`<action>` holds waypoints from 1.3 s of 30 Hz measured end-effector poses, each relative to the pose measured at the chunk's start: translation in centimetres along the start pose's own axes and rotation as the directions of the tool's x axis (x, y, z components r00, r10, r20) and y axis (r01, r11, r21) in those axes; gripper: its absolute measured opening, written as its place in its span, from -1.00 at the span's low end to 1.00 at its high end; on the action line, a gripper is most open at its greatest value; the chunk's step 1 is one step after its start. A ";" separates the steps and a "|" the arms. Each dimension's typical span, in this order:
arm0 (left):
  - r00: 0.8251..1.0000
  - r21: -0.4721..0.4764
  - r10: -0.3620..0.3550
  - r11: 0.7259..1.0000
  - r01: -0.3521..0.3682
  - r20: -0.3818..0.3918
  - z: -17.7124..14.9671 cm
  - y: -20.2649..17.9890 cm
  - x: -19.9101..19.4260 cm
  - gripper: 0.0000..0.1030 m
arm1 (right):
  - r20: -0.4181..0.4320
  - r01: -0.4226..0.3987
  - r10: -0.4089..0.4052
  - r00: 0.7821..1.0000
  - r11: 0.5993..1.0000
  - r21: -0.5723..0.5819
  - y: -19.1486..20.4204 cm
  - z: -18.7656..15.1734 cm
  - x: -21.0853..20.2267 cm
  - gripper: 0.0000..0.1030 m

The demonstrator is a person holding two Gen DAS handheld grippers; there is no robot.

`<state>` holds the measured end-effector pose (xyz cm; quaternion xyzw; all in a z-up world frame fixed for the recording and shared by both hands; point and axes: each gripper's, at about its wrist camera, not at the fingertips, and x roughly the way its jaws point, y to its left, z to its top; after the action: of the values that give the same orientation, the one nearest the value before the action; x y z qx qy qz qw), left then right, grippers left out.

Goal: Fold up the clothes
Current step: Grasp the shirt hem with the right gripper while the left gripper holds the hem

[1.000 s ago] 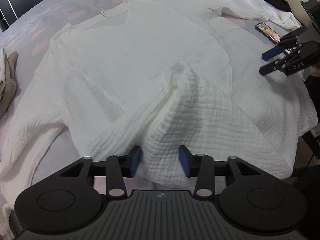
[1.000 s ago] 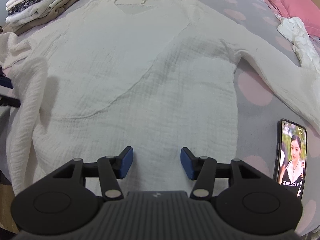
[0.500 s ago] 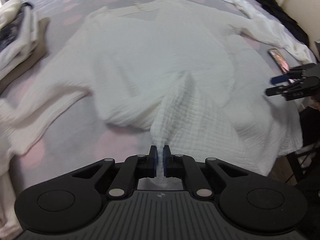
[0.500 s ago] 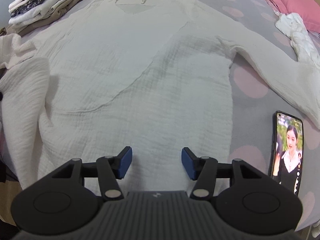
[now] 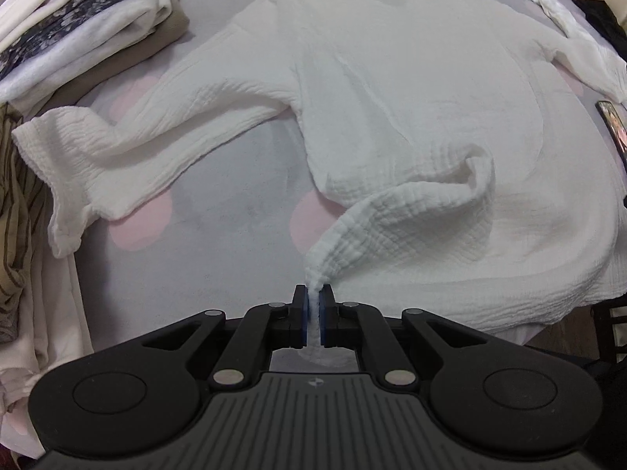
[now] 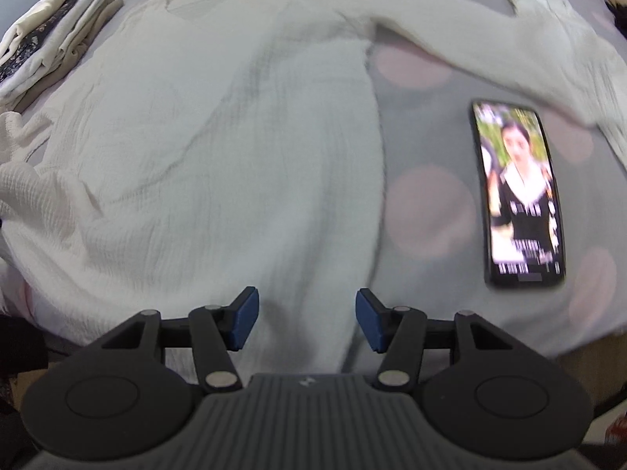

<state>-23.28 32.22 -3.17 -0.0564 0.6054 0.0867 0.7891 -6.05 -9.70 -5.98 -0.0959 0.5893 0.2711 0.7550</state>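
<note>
1. Item: white crinkle-weave top, laid flat, neckline toward the top of the frame, on a grey bedsheet with pink dots. One sleeve trails to the left of the frame; the hem runs along the lower right.

2. Left gripper: jaws nearly together, pinching a bunched corner of the hem, which rises from the sheet in a taut twisted ridge toward frame centre.
 - Risk: only a thin wad of cloth sits between the pads; a hard pull could slide it free, dropping the corner short of the fold line.
 - Risk: single-point hold; the pull gathers the body into diagonal creases rather than a straight fold.

3. Right gripper: jaws at middling width, nothing between them, hovering over the top's lower edge at bottom centre of its view. The view is blurred.
 - Risk: closing from here may catch one layer only, or sheet along with cloth.
 - Risk: uneven hem grips would skew the fold.

4. Phone: screen lit, lying on the sheet at the right of the frame, just beside the top's side edge and below the other sleeve.
 - Risk: dragged fabric may sweep it toward the bed edge or fold it inside.

5. Stack of folded clothes: upper left of the frame, near the trailing sleeve.
 - Risk: a swung sleeve could disturb the pile.
</note>
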 end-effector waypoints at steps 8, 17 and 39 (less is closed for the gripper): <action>1.000 0.013 0.004 1.000 -0.004 0.010 -0.5 -0.6 -0.2 -0.93 | -0.160 -0.011 0.006 0.987 1.000 -0.029 -0.5 -2.3 2.5 0.09; 0.997 -0.014 -0.055 0.998 0.056 0.048 -2.4 -1.8 -2.0 -0.93 | -0.243 -0.072 0.053 0.969 0.995 -0.070 1.0 -2.7 3.8 -0.87; 0.929 -0.077 -0.289 0.957 0.279 -0.230 -10.0 -5.0 -6.4 -0.96 | -0.259 0.085 -0.192 0.946 0.923 -0.375 -2.0 -1.2 -7.1 -0.91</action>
<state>-33.33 24.96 0.31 -0.1705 0.6794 -0.0227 0.7133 -7.19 -14.00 -0.03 -0.3128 0.6262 0.3022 0.6471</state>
